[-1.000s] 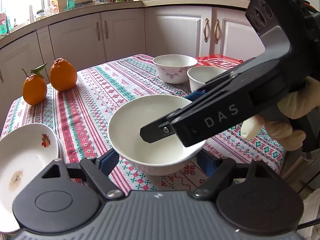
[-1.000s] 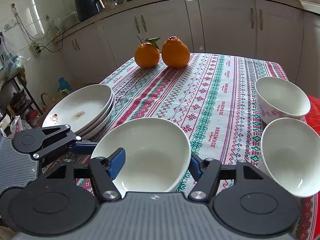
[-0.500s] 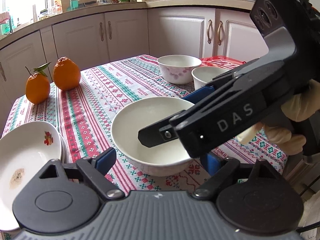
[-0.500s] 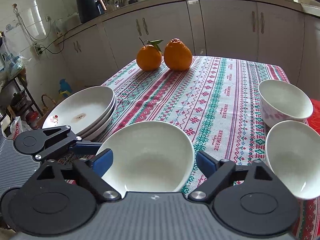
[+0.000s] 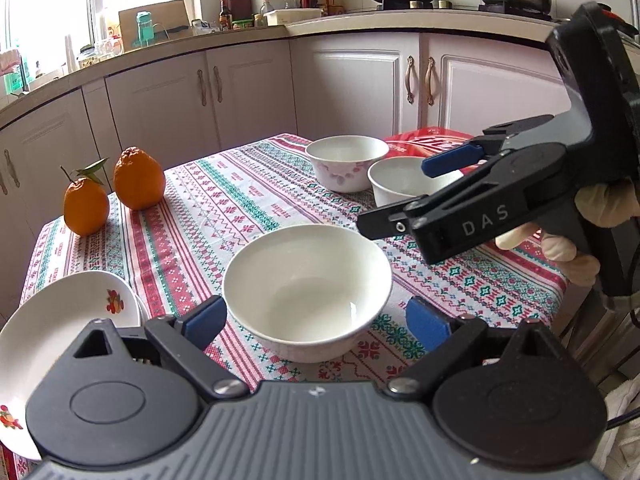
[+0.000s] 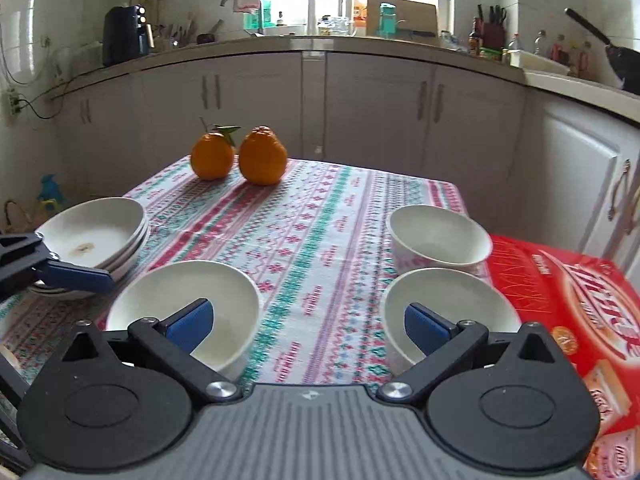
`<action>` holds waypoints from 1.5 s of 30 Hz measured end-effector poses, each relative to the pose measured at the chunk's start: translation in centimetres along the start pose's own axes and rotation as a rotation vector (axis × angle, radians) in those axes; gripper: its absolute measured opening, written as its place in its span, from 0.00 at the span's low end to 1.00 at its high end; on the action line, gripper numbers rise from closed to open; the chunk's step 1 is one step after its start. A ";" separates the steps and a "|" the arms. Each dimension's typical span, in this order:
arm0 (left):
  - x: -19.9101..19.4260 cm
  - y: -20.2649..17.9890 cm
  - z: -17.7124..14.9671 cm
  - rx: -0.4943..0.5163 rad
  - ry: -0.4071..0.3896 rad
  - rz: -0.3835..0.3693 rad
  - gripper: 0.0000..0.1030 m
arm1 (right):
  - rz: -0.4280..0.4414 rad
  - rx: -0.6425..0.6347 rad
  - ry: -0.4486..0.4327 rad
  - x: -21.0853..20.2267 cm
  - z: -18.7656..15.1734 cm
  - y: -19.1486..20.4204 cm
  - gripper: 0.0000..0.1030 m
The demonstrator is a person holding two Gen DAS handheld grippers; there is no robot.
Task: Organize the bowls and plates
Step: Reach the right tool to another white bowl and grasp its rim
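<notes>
A plain white bowl (image 5: 308, 288) stands on the patterned tablecloth (image 5: 224, 208) between the open fingers of my left gripper (image 5: 316, 320), which does not touch it. It also shows in the right wrist view (image 6: 180, 304). My right gripper (image 6: 308, 326) is open and empty, raised between that bowl and a second white bowl (image 6: 448, 312). A third bowl with a pink flower print (image 6: 440, 236) stands behind the second. A stack of white plates (image 6: 92, 236) sits at the table's left edge.
Two oranges (image 6: 240, 156) sit at the far end of the table. A red box (image 6: 568, 300) lies at the right edge next to the bowls. Kitchen cabinets and a counter surround the table.
My right gripper opened off the plain bowl, rose and swung right toward the other two bowls. My left gripper opened wider and drew back a little from the bowl.
</notes>
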State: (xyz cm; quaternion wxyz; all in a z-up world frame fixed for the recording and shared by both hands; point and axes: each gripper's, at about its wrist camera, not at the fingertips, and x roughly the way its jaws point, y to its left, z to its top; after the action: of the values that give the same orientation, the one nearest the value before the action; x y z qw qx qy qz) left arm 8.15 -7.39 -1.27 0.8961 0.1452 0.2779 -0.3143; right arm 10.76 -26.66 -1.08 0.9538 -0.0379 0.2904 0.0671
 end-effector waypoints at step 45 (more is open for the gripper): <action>12.6 -10.2 6.4 0.051 0.046 -0.042 0.94 | 0.047 0.108 0.099 3.4 -0.5 -13.3 0.97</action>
State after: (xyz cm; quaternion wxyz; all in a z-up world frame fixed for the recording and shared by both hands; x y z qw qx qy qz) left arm 12.38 -24.02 -4.41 0.8787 0.1692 0.2932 -0.3365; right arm 15.24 -39.50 -2.94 0.9370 0.0170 0.3414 0.0716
